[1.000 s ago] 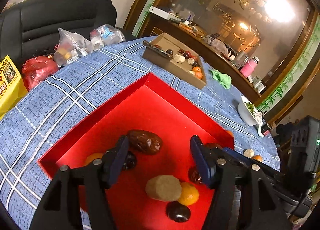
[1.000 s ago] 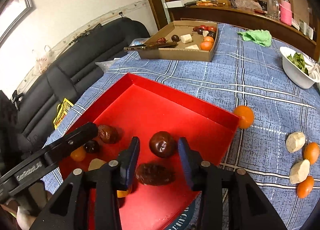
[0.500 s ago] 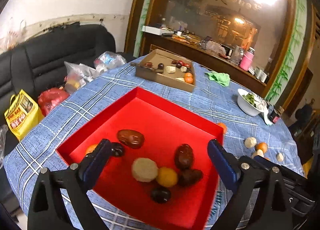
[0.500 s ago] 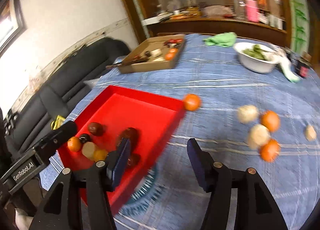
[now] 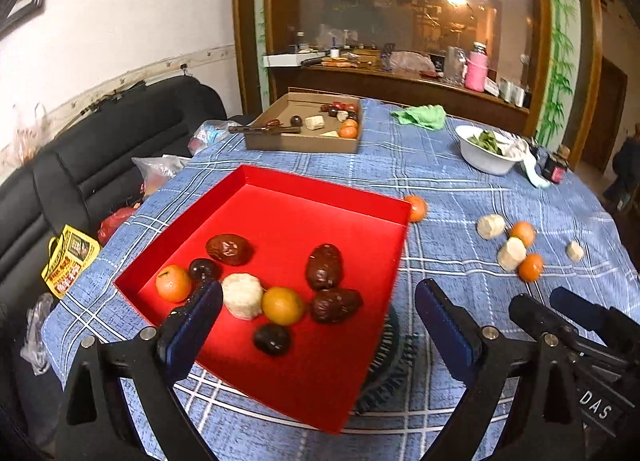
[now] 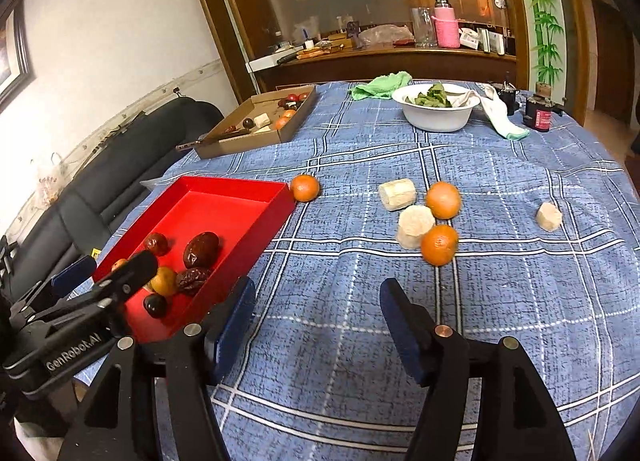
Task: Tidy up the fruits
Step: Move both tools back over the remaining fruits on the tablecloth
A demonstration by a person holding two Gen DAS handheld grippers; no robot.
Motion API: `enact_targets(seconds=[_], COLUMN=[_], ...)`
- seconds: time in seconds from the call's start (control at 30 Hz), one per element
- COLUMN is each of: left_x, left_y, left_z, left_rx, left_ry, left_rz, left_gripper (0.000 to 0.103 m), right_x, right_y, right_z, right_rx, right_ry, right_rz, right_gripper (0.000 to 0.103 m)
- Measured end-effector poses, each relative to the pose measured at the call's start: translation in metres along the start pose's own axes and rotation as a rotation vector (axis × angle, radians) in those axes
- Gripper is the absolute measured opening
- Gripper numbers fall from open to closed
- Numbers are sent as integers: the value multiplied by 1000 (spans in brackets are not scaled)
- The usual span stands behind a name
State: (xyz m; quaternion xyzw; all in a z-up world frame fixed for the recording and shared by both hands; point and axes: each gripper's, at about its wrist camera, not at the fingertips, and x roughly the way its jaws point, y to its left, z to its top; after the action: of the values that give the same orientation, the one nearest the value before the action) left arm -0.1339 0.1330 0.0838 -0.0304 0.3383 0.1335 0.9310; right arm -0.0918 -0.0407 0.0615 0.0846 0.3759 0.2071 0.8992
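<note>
Both jaws gape empty; left gripper (image 6: pixel 106 275) reads "GenRobot.AI".

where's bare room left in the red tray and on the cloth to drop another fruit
The far half of the red tray is bare, from its back wall down to the dates; its near half is crowded with fruit. On the tablecloth, the patch between the right claw and the nearest orange is bare.

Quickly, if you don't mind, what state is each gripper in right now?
Left gripper: open, holding nothing, above the red tray.
Right gripper: open, holding nothing, over the blue tablecloth.
</note>
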Motion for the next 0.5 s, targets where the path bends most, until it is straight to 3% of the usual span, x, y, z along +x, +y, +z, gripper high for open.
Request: enact_targets(seconds=[0.5], left_x=[3], left_y=[-28], left_z=[-2], left_rx=[62], left_ry=[24], left_rz=[-3], left_gripper=[96], right_x=[-7], right_y=[-19], right_z=[-5], right_rx=[24], right_ry=[-12], right_rz=[2], right_gripper=[72])
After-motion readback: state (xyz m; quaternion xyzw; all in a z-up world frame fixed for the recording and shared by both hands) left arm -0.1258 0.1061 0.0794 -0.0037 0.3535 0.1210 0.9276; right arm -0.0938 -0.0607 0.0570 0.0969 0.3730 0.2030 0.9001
